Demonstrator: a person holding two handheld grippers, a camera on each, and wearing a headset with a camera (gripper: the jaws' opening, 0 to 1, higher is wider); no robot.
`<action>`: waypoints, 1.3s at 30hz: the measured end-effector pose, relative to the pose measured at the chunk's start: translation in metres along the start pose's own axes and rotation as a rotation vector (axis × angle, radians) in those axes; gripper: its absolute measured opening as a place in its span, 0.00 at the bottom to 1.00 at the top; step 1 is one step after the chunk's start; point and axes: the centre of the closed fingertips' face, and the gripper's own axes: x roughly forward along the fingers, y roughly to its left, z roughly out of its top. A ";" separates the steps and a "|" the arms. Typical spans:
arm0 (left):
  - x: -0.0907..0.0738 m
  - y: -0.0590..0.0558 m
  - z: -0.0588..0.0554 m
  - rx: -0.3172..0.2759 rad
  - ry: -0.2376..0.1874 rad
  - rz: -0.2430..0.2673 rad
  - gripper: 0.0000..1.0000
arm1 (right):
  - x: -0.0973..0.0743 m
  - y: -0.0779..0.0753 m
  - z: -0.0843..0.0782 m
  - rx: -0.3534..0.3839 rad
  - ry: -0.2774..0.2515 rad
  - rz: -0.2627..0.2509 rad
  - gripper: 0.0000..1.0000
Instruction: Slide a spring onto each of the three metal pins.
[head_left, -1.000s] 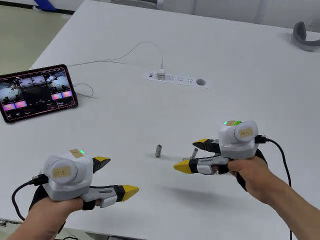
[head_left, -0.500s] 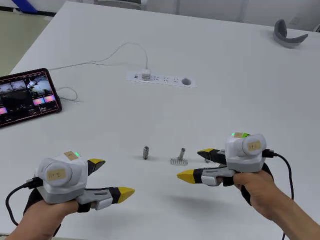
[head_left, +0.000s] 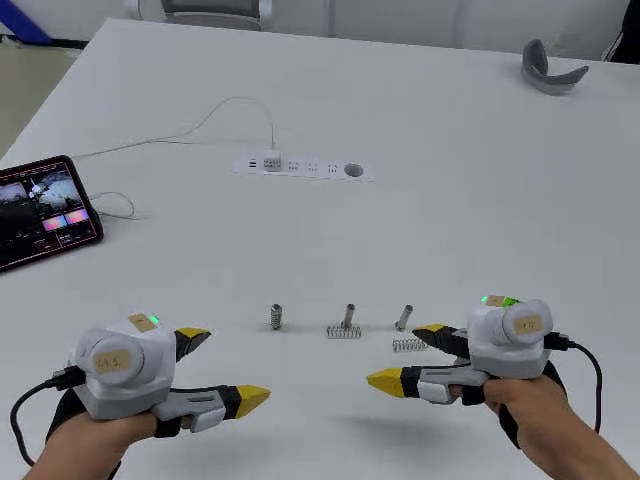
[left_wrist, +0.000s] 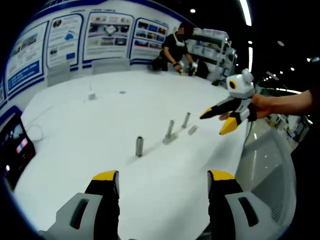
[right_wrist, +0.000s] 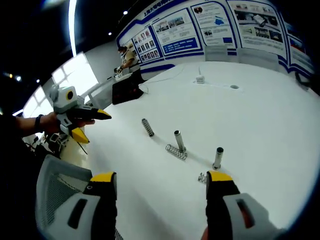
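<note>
The left gripper (head_left: 225, 365) and right gripper (head_left: 402, 354) are held spread wide above the table (head_left: 450, 180); a spring (head_left: 343, 332) is laid beside the middle pin (head_left: 349, 316).

Left hand-held gripper (head_left: 225, 365) and right hand-held gripper (head_left: 403, 353) gape.

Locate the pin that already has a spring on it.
In the head view, that pin stands leftmost of the three, left of the middle pin and ahead of the left claw.
</note>
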 end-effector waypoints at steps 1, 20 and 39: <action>0.000 -0.001 0.000 0.001 0.001 -0.001 0.73 | -0.001 -0.001 -0.001 0.002 -0.002 -0.003 0.75; 0.025 -0.040 0.006 0.098 0.056 -0.090 0.73 | -0.018 0.003 -0.016 0.034 -0.015 -0.025 0.78; 0.071 -0.064 0.014 0.174 0.097 -0.174 0.72 | -0.037 0.011 -0.029 0.054 -0.019 -0.043 0.80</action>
